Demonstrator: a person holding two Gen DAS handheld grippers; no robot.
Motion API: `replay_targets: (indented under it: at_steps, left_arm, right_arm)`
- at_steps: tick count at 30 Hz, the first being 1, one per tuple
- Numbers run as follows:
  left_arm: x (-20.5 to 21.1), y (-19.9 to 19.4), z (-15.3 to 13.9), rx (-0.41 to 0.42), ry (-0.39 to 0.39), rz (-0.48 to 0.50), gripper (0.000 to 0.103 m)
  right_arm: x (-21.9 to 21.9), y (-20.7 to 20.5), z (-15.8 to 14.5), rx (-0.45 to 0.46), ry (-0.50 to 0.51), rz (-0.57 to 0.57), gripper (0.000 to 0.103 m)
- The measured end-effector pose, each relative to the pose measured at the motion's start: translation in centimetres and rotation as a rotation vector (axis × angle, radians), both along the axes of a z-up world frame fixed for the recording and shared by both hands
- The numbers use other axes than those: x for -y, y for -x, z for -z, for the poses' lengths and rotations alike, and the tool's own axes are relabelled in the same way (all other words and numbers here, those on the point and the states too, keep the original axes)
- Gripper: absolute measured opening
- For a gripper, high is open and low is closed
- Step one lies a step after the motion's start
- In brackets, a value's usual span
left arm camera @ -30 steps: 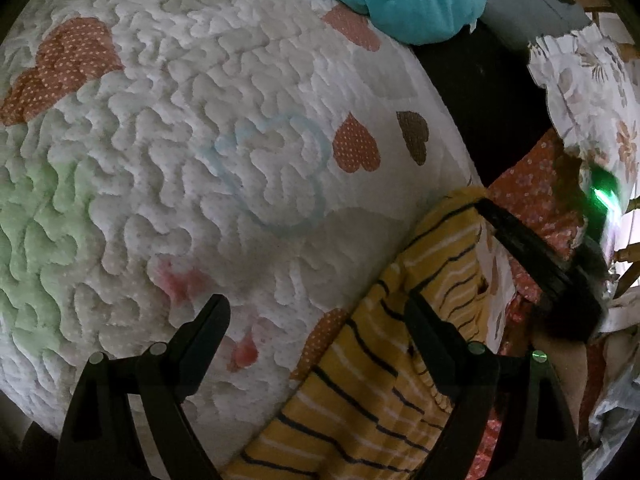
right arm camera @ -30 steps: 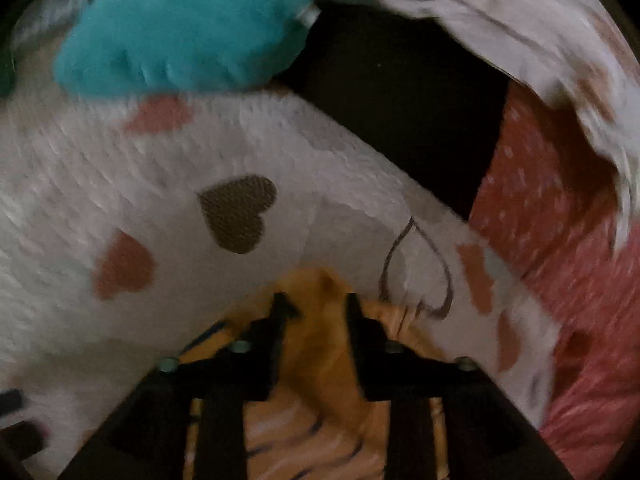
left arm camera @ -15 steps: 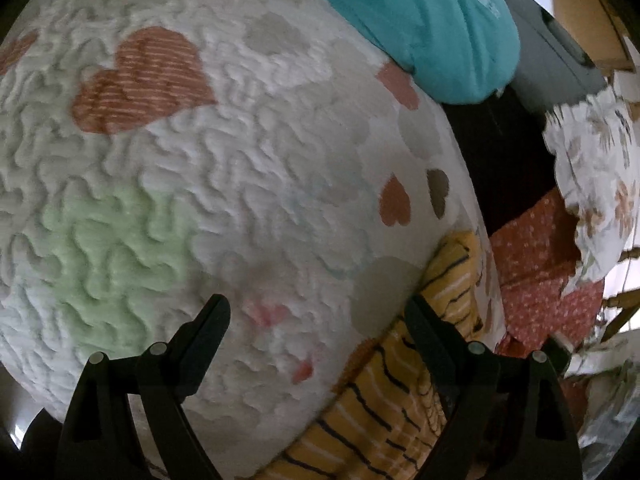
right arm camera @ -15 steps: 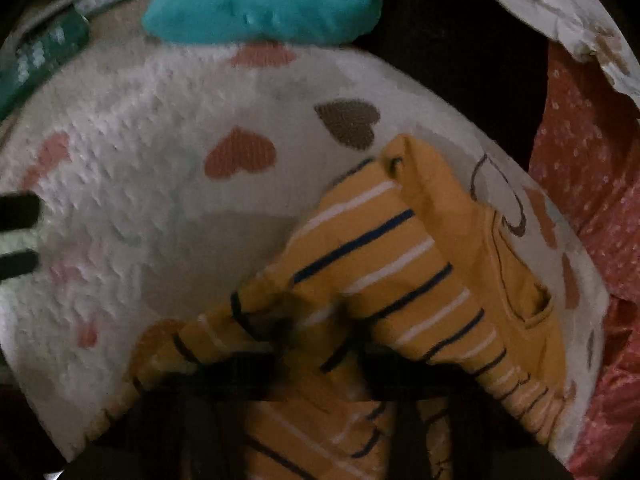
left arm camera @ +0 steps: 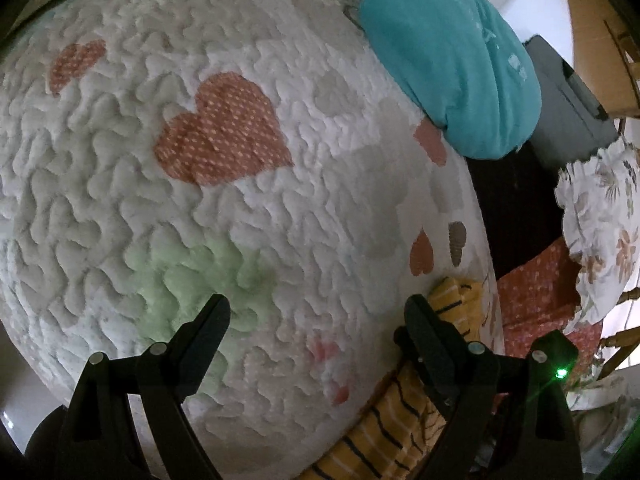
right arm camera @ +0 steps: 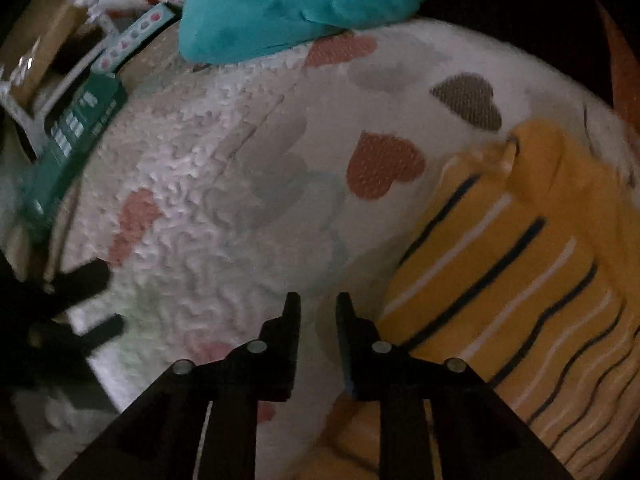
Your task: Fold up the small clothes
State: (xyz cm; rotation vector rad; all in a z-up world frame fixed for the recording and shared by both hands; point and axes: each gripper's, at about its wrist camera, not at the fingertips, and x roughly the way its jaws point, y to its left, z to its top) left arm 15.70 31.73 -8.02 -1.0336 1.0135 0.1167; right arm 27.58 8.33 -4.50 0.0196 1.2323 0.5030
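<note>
Released striped shirt point(right arm camera: 520, 264) | right hand-held gripper point(right arm camera: 318, 304) narrow, empty | quilt point(left arm camera: 240, 220)

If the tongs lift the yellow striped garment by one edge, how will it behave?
The yellow striped garment probably droops limp; it lies in soft folds on the quilt. It looks thin, so likely light. The folded layers may slide open, as nothing pins them: the right tongs sit beside it, holding nothing.

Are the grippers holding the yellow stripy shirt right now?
No. The left gripper is wide open over the quilt. The right gripper has nothing between its fingers; the shirt lies beside it.
</note>
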Motion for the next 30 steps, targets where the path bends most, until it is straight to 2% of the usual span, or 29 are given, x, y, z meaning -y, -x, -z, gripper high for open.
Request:
replay_targets:
  at_steps: [1, 2, 3, 4, 5, 6, 9, 10, 12, 13, 16, 19, 22, 23, 24, 25, 27, 30]
  left_arm:
    - [0.5, -0.2, -0.1, 0.001, -0.004, 0.014, 0.088]
    - [1.0, -0.5, -0.2, 0.004, -0.010, 0.032, 0.088]
    - [1.7, -0.8, -0.4, 0.009, -0.019, 0.056, 0.088]
    - [2.2, -1.1, -0.5, 0.011, -0.022, 0.067, 0.088]
    - [2.7, -1.3, -0.5, 0.014, -0.023, 0.081, 0.088]
    - [3.2, -1.6, -0.5, 0.014, -0.018, 0.093, 0.088]
    - [4.7, -2.2, -0.4, 0.007, -0.010, 0.120, 0.088]
    - [5.1, -2.3, -0.4, 0.005, -0.010, 0.130, 0.088]
    - [6.1, -2.6, -0.3, 0.004, -0.017, 0.151, 0.088]
    - [6.6, -2.7, -0.4, 0.004, -0.024, 0.161, 0.088]
    - [8.0, -3.1, -0.5, 0.006, -0.051, 0.190, 0.088]
    - [9.1, -3.3, -0.5, 0.001, -0.072, 0.206, 0.088]
    - [9.8, -3.4, -0.2, -0.009, -0.086, 0.216, 0.088]
    - [9.9, -3.4, -0.2, -0.013, -0.088, 0.216, 0.088]
    - [10.0, -3.5, -0.1, -0.015, -0.087, 0.217, 0.088]
    - [10.1, -3.5, -0.1, -0.017, -0.086, 0.218, 0.088]
    - [10.1, -3.6, -0.1, -0.018, -0.088, 0.217, 0.088]
    - [10.0, -3.5, -0.3, -0.012, -0.086, 0.217, 0.088]
  right_arm:
    - [0.9, 0.5, -1.0, 0.008, -0.036, 0.005, 0.021]
    - [2.0, 0.9, -2.0, 0.029, -0.047, 0.011, 0.026]
    - [3.3, 1.3, -3.0, 0.057, -0.052, 0.023, 0.037]
    - [6.1, 1.8, -4.6, 0.095, -0.052, 0.059, 0.043]
    - [8.6, 2.2, -5.5, 0.121, -0.047, 0.102, 0.053]
    - [11.2, 2.6, -6.3, 0.143, -0.038, 0.154, 0.058]
    - [20.8, 4.4, -7.7, 0.192, 0.037, 0.366, 0.066]
    - [24.7, 5.2, -7.4, 0.181, 0.071, 0.451, 0.066]
    - [29.3, 6.3, -6.5, 0.136, 0.086, 0.555, 0.066]
    - [32.0, 7.3, -5.8, 0.109, 0.063, 0.622, 0.066]
    - [35.8, 9.2, -4.1, 0.062, 0.006, 0.712, 0.066]
    - [36.5, 9.7, -2.3, 0.020, -0.032, 0.715, 0.066]
    - [35.2, 9.3, -1.0, -0.017, -0.057, 0.650, 0.066]
    - [34.6, 9.2, -0.6, -0.032, -0.066, 0.621, 0.054]
    - [33.9, 8.8, -0.4, -0.047, -0.068, 0.585, 0.020]
    - [32.7, 8.5, -0.3, -0.074, -0.044, 0.522, 0.008]
    - [31.4, 8.5, -1.2, -0.047, 0.027, 0.478, 0.007]
    - [31.1, 8.0, -4.8, 0.080, 0.121, 0.465, 0.006]
